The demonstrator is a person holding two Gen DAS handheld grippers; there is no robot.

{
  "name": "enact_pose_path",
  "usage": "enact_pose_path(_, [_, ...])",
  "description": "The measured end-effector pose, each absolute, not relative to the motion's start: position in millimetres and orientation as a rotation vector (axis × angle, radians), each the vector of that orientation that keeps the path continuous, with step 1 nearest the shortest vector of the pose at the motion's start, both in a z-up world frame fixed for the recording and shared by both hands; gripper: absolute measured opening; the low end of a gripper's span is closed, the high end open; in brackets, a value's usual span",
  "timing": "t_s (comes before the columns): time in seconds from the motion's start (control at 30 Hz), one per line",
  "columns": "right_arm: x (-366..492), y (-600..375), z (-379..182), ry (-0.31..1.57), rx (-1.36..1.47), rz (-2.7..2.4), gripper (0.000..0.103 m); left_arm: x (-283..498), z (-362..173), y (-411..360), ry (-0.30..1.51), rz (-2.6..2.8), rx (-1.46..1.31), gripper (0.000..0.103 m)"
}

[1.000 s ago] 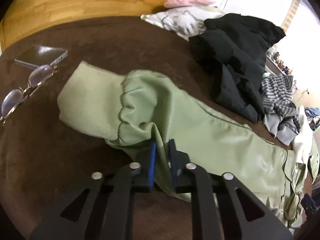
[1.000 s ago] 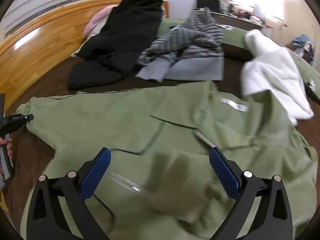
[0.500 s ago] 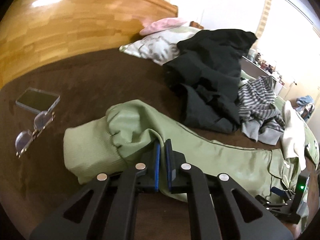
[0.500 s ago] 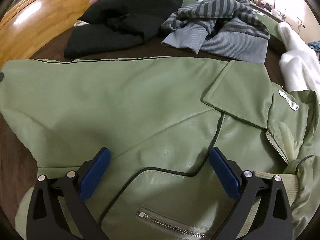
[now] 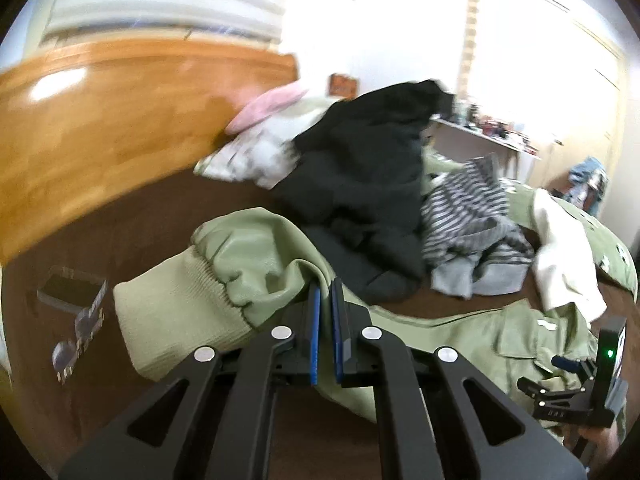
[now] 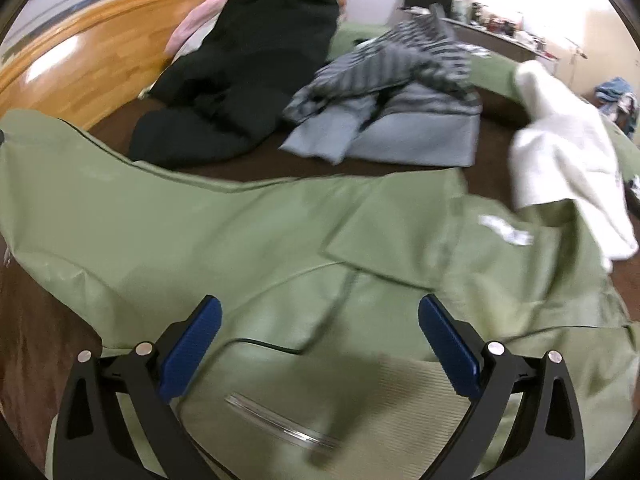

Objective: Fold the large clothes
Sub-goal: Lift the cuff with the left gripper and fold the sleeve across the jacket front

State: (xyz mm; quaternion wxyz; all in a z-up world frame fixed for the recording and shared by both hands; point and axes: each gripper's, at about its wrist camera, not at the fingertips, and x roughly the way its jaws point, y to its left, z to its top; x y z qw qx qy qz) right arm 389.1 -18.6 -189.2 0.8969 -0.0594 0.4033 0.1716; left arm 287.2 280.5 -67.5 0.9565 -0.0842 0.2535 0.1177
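Note:
A light green jacket [image 6: 248,236] lies spread on the brown bed cover. My left gripper [image 5: 325,300] is shut on a fold of its sleeve [image 5: 256,256], just behind the ribbed cuff [image 5: 176,312], and holds the sleeve lifted off the bed. My right gripper [image 6: 320,332] is open and empty, hovering over the jacket body near the ribbed hem [image 6: 400,412] and a zip [image 6: 280,424]. The right gripper also shows at the lower right of the left wrist view [image 5: 576,384].
A black garment [image 5: 372,184], a striped grey top [image 5: 472,216] and a white garment [image 5: 564,256] lie heaped beyond the jacket. Pillows [image 5: 256,148] rest against the wooden headboard [image 5: 100,120]. Glasses [image 5: 76,340] and a clear case [image 5: 70,290] lie on the bed cover [image 5: 152,216] at left.
My left gripper has closed fully on the sleeve and lifted it, pulling it toward the jacket body. My right gripper dipped close to the jacket, then drew back, staying open.

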Motion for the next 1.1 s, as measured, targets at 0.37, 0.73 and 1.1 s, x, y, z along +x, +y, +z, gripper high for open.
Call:
enact_pose_path(0.37, [372,-182,-156,0.799,-0.031,0.149,0.097,286,11,113,0.400,-0.027,0.032,0.008])
enact_pose_path(0.73, [348,-291,-169,0.822,0.067,0.023,0.097,296,-82,-66,0.543,-0.269,0.228,0.008])
enact_pose_path(1.1, [332,-335,-199,0.867,0.109,-0.022,0.097,276,-196,-146,0.756,-0.361,0.438,0.008])
